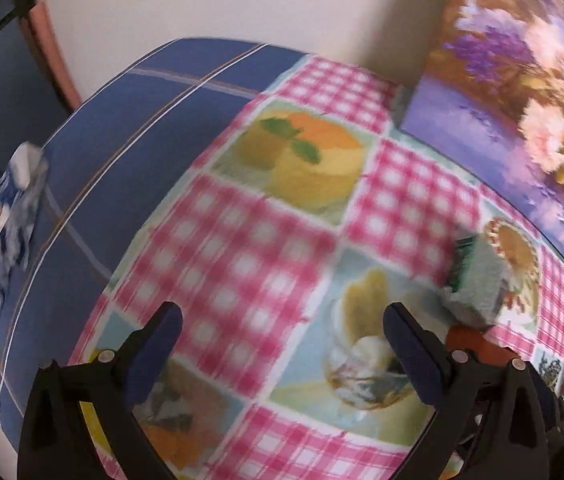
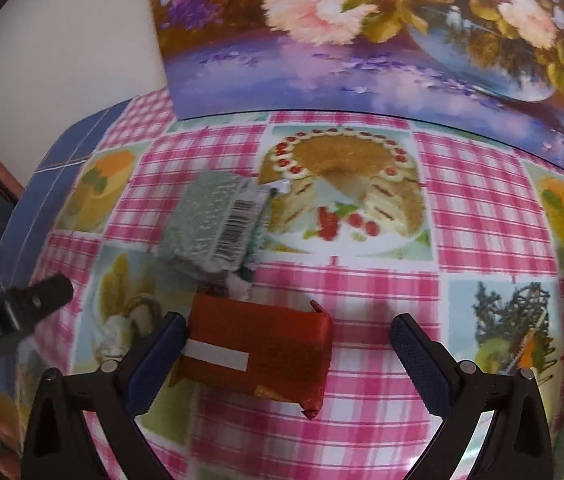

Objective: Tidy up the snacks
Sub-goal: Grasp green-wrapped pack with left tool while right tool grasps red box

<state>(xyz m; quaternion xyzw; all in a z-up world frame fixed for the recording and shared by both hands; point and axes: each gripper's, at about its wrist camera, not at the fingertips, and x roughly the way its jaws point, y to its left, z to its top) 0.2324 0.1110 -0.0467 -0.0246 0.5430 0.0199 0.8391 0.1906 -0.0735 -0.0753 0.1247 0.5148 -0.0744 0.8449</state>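
A red snack pack [image 2: 256, 354] with a white label lies on the pink checked tablecloth [image 2: 482, 208], between the fingers of my open right gripper [image 2: 288, 338], nearer the left finger. A grey-green snack pack [image 2: 212, 224] with a barcode lies just beyond it, touching its far edge. In the left wrist view the grey-green pack [image 1: 478, 280] sits to the right of my open, empty left gripper [image 1: 282, 328], with the red pack [image 1: 478, 346] partly hidden behind the right finger. A blue-white wrapper [image 1: 6, 216] lies far left on the blue cloth.
A flower painting [image 2: 362, 40] leans against the wall at the table's back edge. A blue cloth [image 1: 122, 128] covers the table's left part. The left gripper's finger [image 2: 22, 304] shows at the left of the right wrist view.
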